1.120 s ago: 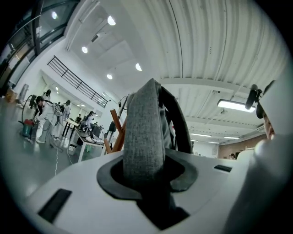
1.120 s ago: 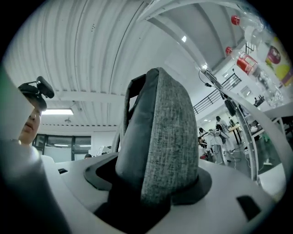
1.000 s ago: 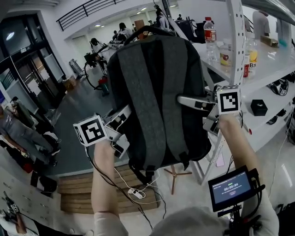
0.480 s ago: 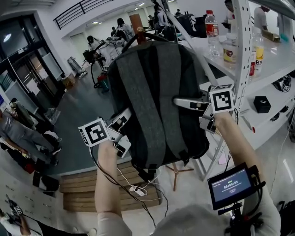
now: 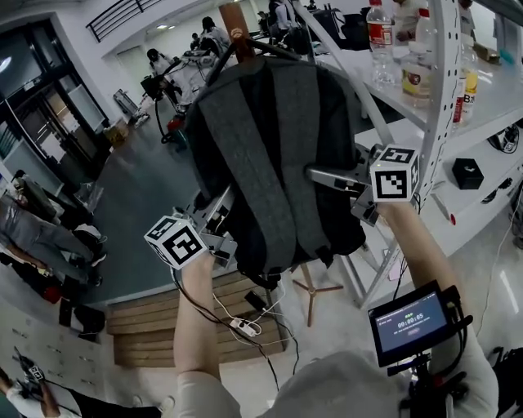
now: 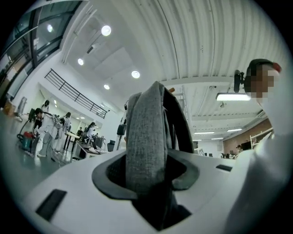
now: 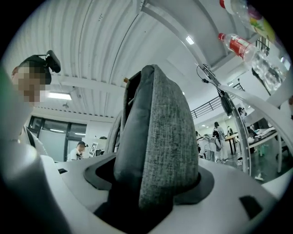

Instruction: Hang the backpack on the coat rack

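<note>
A dark grey backpack (image 5: pixel 278 155) hangs upright in the head view, its black top loop at the wooden coat rack post (image 5: pixel 233 20). My left gripper (image 5: pixel 221 220) is at the bag's lower left edge. Its jaws are opening, with the grey fabric (image 6: pixel 146 137) still between them and a dark gap showing on each side. My right gripper (image 5: pixel 323 175) grips the bag's right side at mid height. There the grey fabric (image 7: pixel 160 137) fills the space between the jaws. Whether the loop rests fully on a peg is hidden by the bag.
A white shelf unit (image 5: pixel 445 98) stands close on the right, with bottles (image 5: pixel 380 33) and a small black box (image 5: pixel 467 173). The rack's wooden feet (image 5: pixel 315 290) sit under the bag. Cables and a power strip (image 5: pixel 245 326) lie on a wooden step. People stand far behind.
Both grippers have sunk a little with the backpack. The bag's top loop now sits at the wooden post. The left gripper has dropped lower on the bag's edge and rolled.
</note>
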Demonstrator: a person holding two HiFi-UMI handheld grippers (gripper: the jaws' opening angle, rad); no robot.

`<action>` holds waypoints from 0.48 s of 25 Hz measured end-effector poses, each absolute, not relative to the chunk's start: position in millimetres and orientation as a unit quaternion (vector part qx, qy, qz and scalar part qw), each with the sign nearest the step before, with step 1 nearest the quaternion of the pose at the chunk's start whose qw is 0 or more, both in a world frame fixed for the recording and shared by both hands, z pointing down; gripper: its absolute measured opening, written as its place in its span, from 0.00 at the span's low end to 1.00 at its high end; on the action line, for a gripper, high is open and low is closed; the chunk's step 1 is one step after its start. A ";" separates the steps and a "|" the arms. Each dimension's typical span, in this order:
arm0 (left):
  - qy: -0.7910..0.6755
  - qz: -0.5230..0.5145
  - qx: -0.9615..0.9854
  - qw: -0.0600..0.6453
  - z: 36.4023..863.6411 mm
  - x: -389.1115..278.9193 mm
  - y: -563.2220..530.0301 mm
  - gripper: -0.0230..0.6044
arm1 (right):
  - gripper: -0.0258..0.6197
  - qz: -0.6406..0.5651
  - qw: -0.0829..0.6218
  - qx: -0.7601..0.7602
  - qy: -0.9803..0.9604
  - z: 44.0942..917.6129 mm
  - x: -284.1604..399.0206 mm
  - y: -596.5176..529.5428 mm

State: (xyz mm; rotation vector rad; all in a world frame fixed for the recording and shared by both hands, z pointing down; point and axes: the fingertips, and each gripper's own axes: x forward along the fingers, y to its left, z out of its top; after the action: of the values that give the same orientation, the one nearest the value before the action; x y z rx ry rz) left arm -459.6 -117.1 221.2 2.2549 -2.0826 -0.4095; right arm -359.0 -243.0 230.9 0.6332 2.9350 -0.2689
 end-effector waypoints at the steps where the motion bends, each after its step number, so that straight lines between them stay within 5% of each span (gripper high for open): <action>1: -0.676 -0.128 0.725 0.015 221.5 -460.4 -116.6 0.30 | 0.57 -0.082 0.068 0.205 0.973 231.8 -358.9 -243.7; 12: -0.707 -0.106 0.698 -0.045 219.1 -453.5 -100.1 0.40 | 0.62 -0.025 0.135 0.142 0.980 220.1 -329.4 -250.9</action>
State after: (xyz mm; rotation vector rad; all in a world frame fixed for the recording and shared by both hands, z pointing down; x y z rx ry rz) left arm -453.5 -100.1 219.1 2.2586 -2.2852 -0.3424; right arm -329.4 -250.9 220.1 0.4102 2.8405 -0.0711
